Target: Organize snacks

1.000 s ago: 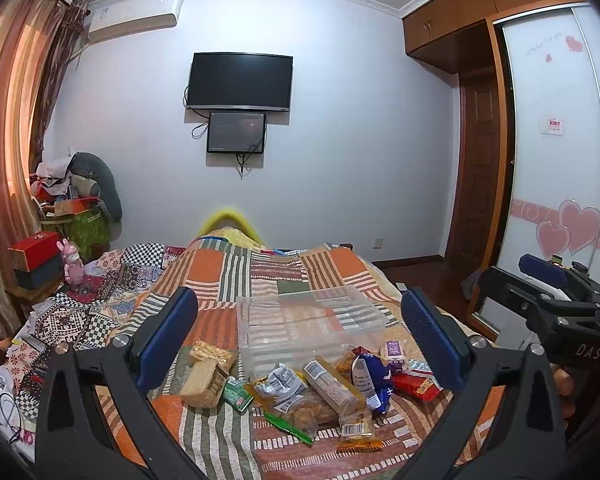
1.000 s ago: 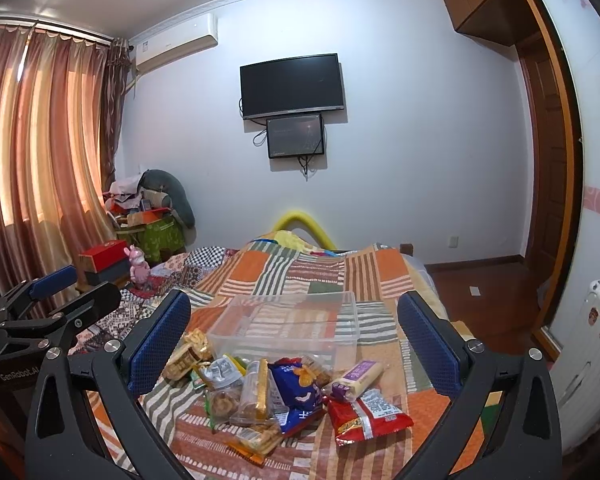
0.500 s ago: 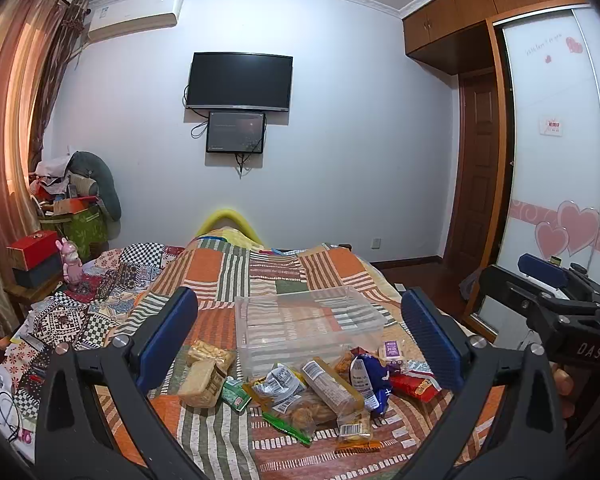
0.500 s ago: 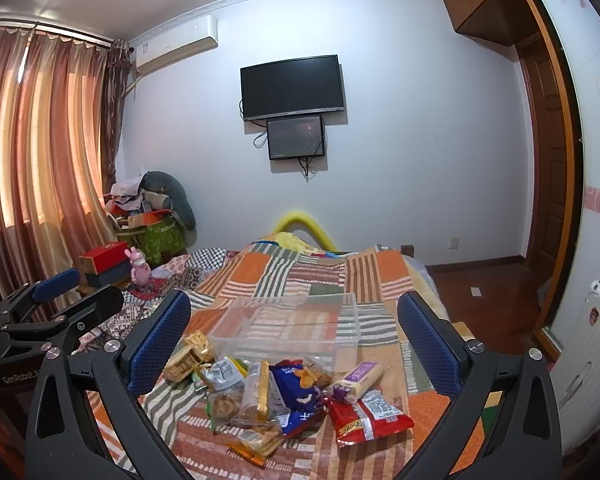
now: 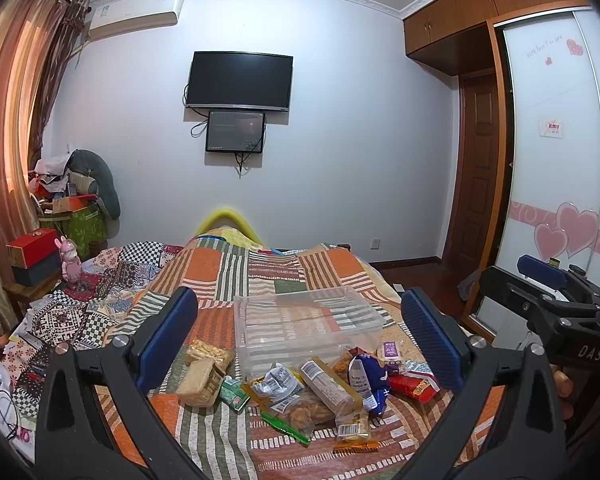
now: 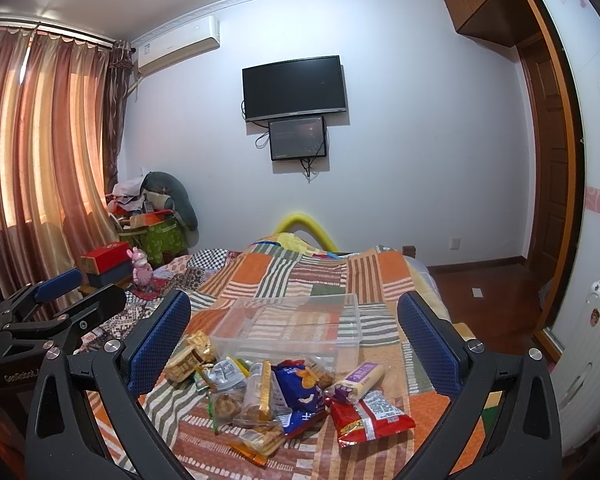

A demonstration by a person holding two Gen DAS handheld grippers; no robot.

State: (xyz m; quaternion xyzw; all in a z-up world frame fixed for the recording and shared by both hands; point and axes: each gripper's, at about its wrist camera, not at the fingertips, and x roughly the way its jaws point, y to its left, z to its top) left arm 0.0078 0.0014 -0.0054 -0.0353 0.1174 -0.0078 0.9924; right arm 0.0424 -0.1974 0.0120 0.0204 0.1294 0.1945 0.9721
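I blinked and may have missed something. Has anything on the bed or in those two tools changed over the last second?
Almost nothing. Both views shift very slightly, so the hands drifted a touch, but nothing was picked up or put down. The left tool and right tool stay wide open and hold nothing. The clear bin remains without snacks inside, and the snack pile lies in front of it as before.

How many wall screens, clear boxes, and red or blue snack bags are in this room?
Wall screens: 2, the black TV and the smaller screen under it
Clear box: 1
Red snack bag: 1
Blue snack bag: 1
Total: 5
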